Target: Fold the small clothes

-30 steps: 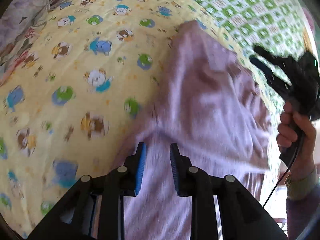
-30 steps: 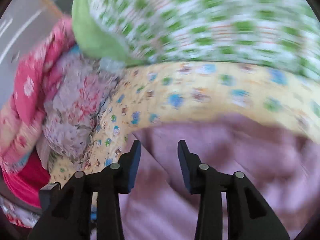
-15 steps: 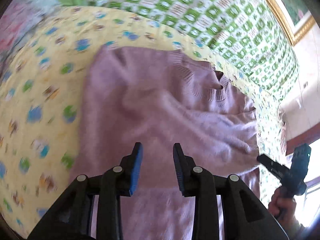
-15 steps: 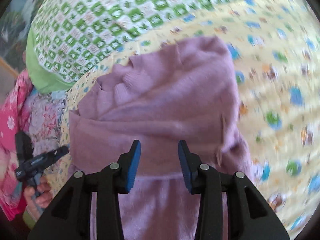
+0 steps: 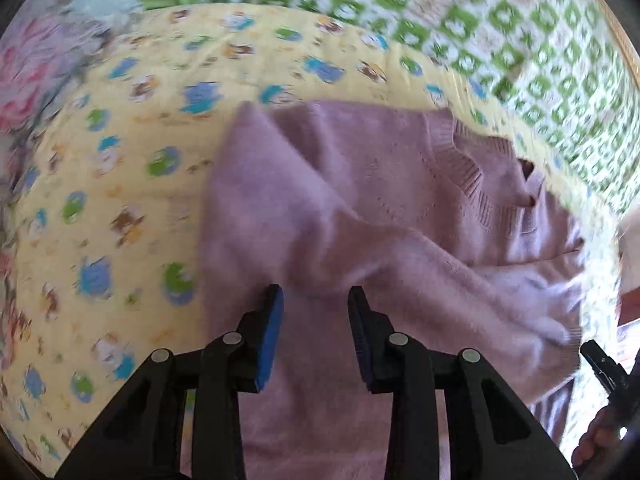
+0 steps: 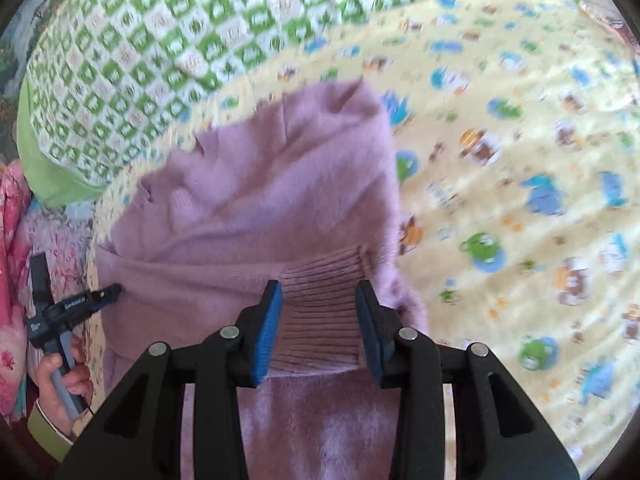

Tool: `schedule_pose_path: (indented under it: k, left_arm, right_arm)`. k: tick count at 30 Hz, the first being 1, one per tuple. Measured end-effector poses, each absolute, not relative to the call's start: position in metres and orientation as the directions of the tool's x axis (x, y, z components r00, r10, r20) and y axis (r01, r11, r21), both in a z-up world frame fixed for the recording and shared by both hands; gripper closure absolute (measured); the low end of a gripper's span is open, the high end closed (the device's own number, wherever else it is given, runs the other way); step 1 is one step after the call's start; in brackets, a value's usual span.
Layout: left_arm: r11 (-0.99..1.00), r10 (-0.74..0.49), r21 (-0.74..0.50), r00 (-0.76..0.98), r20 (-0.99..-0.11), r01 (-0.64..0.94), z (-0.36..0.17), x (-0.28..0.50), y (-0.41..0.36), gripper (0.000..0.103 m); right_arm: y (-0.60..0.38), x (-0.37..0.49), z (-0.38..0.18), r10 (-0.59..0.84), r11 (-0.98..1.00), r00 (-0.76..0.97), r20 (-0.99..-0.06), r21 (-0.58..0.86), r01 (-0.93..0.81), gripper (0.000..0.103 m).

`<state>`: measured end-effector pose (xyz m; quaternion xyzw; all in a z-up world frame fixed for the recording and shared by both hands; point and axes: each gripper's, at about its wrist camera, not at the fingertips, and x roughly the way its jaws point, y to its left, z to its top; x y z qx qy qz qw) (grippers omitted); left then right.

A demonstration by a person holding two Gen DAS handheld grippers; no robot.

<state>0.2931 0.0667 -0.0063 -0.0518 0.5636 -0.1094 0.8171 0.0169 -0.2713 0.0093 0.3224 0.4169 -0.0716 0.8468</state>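
A lilac knit sweater (image 5: 360, 200) lies on the yellow cartoon-print sheet (image 5: 120, 200), its ribbed neckline (image 5: 472, 168) toward the green quilt. One sleeve (image 5: 440, 272) is folded across the body. My left gripper (image 5: 316, 292) hovers over the lower body; its jaws are opening and hold nothing. In the right wrist view the sweater (image 6: 260, 200) fills the middle. Its ribbed cuff (image 6: 320, 312) lies between the pads of my right gripper (image 6: 319, 288), which stands open over it. Each gripper shows in the other's view: the right (image 5: 592, 350), the left (image 6: 110, 293).
A green-and-white checked quilt (image 6: 140, 40) lies beyond the sweater. Pink floral bedding (image 6: 16, 240) is heaped at one side. A hand (image 6: 56, 380) grips the left tool's handle. The yellow sheet (image 6: 520, 200) spreads wide to the right.
Both grippers swung over the sweater, the right one coming down until the ribbed cuff sits between its fingers. The left jaws have widened a little.
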Motion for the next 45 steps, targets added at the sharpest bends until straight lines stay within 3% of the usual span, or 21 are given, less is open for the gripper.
schedule_pose_path:
  k: [9,14,19,26,33,45]
  left_arm:
    - [0.968,-0.246,-0.215,0.313,-0.917,0.132,0.008,0.192,0.117,0.054]
    - [0.964,-0.257,-0.224,0.276,-0.926,0.146,0.005,0.118,0.15,0.052]
    - [0.956,-0.28,-0.248,0.228,-0.932,0.16,-0.001,0.059,0.176,0.042]
    - [0.949,-0.274,-0.238,0.17,-0.947,0.208,-0.016,-0.011,0.198,0.042]
    - [0.936,-0.283,-0.253,0.096,-0.954,0.247,-0.04,-0.071,0.209,0.042]
    - [0.91,-0.287,-0.254,0.056,-0.956,0.327,-0.062,-0.097,0.188,0.037]
  right_arm:
    - [-0.244,-0.05,0.035,0.156,0.828,0.641,-0.752,0.453,0.33,0.051]
    - [-0.231,-0.089,0.034,0.15,0.827,0.628,-0.764,0.445,0.344,0.051]
    - [-0.219,-0.133,0.027,0.143,0.827,0.61,-0.779,0.433,0.359,0.051]
    - [-0.207,-0.196,0.015,0.142,0.809,0.593,-0.793,0.438,0.392,0.05]
    - [-0.181,-0.241,-0.018,0.226,0.801,0.526,-0.82,0.464,0.378,0.05]
    - [-0.167,-0.248,-0.039,0.296,0.802,0.493,-0.818,0.493,0.338,0.049]
